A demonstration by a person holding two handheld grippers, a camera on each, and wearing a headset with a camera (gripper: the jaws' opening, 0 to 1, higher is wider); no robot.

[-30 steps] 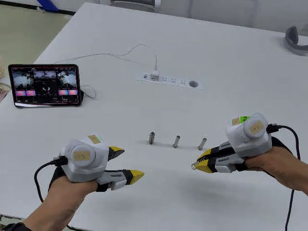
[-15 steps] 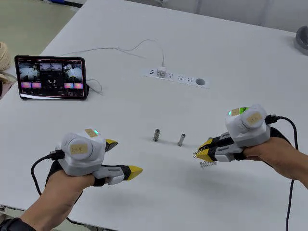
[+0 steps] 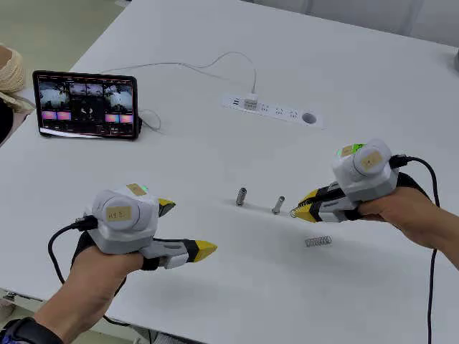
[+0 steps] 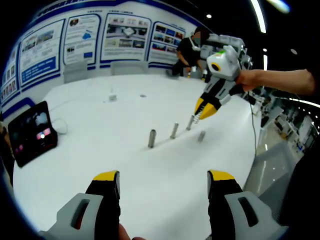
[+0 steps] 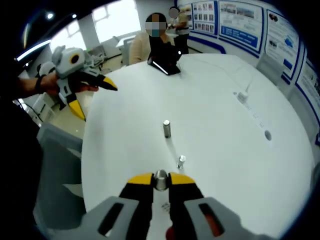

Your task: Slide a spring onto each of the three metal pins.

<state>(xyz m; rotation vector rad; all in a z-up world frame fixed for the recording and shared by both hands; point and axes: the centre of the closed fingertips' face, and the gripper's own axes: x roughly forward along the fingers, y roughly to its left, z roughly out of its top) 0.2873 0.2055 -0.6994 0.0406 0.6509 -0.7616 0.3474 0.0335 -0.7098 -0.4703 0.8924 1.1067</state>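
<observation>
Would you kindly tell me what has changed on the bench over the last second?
The right claw, shut on a spring, moved forward to the rightmost pin and now holds the spring over it. A second spring, unseen a second ago, now lies loose on the table beside that claw. The left claw stayed open and hovering; the middle pin, left pin, tablet and power strip stayed put.
</observation>
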